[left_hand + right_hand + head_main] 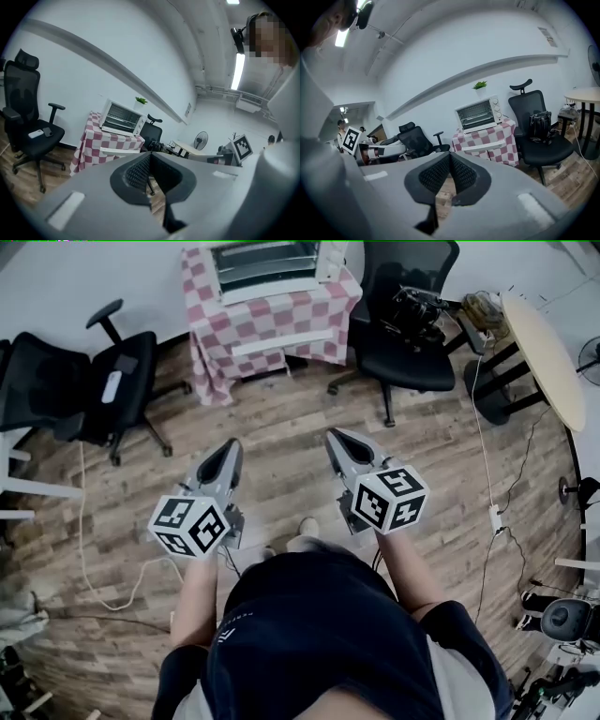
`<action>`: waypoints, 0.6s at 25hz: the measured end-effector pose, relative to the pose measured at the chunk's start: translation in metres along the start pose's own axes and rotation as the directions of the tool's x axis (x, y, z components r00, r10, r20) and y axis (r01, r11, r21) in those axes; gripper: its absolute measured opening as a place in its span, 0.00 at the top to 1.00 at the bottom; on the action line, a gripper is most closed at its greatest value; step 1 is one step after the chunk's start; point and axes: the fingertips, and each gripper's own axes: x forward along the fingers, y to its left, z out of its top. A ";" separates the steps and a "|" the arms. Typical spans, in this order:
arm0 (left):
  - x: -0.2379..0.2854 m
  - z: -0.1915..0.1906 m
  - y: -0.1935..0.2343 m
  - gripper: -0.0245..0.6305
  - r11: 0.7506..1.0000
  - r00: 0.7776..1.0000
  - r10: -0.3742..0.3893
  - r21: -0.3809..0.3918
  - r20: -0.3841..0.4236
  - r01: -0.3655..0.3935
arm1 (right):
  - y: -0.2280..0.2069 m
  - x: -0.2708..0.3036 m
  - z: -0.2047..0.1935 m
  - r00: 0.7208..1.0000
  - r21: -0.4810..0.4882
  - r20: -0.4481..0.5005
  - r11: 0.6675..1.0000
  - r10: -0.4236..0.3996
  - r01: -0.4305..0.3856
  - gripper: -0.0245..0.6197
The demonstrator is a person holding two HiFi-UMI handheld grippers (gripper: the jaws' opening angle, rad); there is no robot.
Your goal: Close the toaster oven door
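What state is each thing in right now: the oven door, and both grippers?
Toaster oven door: open, folded down in front of the oven, handle out over the checkered cloth.
Left gripper: shut, nothing between the jaws, far from the oven.
Right gripper: shut, nothing between the jaws, far from the oven.

Head view looks steeply down; both gripper views face the distant toaster oven.

Forearms extended, the person holds the left tool and right tool side by side, tilted slightly downward, jaws together and empty.
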 end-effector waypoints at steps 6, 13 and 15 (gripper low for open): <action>0.016 -0.008 -0.003 0.94 1.000 0.999 0.019 0.011 -0.036 -0.019 | -0.018 0.010 0.004 0.999 -0.021 -0.016 0.999 0.028 -0.028 0.96; 0.037 -0.013 -0.008 0.92 0.988 0.993 0.114 0.104 -0.036 -0.109 | -0.037 0.014 0.007 0.995 -0.028 -0.043 0.996 0.085 -0.086 0.96; 0.043 -0.015 -0.012 0.90 0.987 0.992 0.120 0.110 -0.035 -0.115 | -0.042 0.013 0.005 0.994 -0.028 -0.053 0.995 0.098 -0.100 0.96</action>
